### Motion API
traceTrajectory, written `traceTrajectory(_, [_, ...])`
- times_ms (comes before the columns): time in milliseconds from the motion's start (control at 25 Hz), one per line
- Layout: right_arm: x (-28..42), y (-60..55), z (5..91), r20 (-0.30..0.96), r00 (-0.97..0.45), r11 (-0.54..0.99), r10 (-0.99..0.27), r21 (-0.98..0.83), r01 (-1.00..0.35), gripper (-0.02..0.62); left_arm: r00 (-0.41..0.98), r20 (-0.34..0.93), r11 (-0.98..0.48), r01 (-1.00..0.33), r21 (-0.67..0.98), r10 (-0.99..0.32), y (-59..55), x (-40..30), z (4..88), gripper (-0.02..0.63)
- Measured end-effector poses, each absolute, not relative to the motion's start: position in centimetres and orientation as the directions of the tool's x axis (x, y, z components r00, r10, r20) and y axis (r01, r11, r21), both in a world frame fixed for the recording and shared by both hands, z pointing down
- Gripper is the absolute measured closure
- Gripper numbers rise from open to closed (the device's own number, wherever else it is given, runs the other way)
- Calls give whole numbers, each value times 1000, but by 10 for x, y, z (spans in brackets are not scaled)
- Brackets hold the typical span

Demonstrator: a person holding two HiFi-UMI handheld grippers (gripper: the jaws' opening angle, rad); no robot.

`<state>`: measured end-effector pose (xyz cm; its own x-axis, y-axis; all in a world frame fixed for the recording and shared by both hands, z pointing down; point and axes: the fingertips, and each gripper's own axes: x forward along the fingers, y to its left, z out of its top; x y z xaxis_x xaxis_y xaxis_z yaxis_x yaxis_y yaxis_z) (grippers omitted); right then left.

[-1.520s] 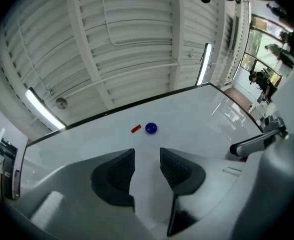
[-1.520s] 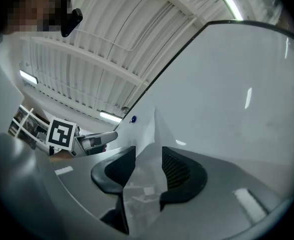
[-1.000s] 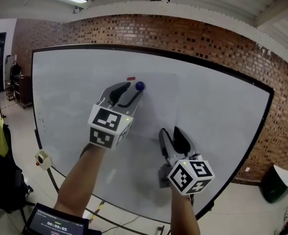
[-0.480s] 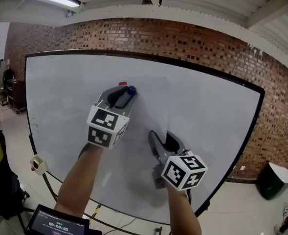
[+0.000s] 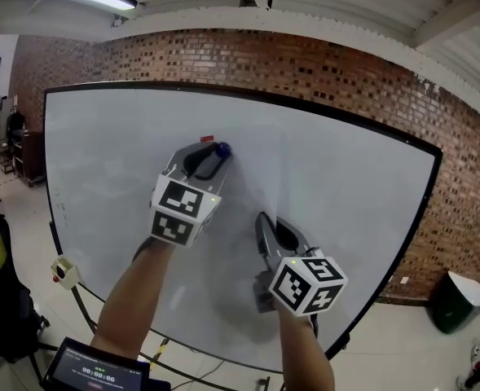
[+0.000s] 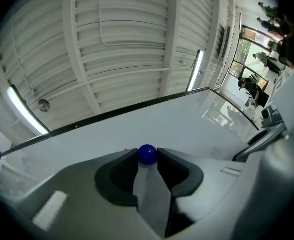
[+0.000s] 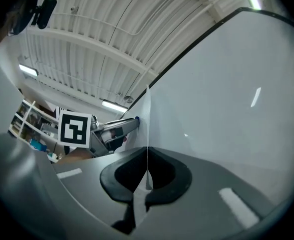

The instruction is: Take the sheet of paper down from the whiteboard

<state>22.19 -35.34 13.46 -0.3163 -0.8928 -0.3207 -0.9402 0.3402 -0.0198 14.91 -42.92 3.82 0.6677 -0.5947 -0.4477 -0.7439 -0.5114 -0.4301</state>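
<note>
The sheet of paper [image 5: 252, 177] hangs flat on the whiteboard [image 5: 362, 202], white on white. The blue magnet [image 5: 222, 149] pins it near its top left corner, and its right edge shows as a faint vertical line.

My right gripper [image 5: 270, 228] sits low on the sheet. Its jaws are pressed together on the paper's lower edge, which runs straight into the pinch in the right gripper view. My left gripper [image 5: 211, 157] is up at the magnet with its jaws closing. The blue ball sits between the tips, and both tips look to be touching its sides.

The step in hand, as I judge it, is freeing the magnet while the other gripper keeps the sheet.

- **Left gripper:** I want the ball seated squarely between the pads before I pull, since a round knob can squirt out of a shallow grip. Then I should draw it straight off the board rather than slide it, because a dragged magnet could crease or tear the corner.
- **Right gripper:** The pinch should stay firm but quiet, with no tug until the magnet lets go. After that it carries the whole sheet, which will probably flop forward.

I cannot tell whether any other magnet holds the paper.
</note>
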Motion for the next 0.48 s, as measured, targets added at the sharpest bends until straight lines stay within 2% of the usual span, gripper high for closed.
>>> traceTrajectory(240, [231, -324, 120, -412, -326, 369, -851, -28, -929, 581, 647, -491, -507, -763, -402, -584, -404, 140, 40, 485])
traceTrajectory(480, [244, -297, 122, -420, -351, 399, -837, -30, -916, 581, 588, -475, -489, -808, -327, -655, -386, 107, 81, 485])
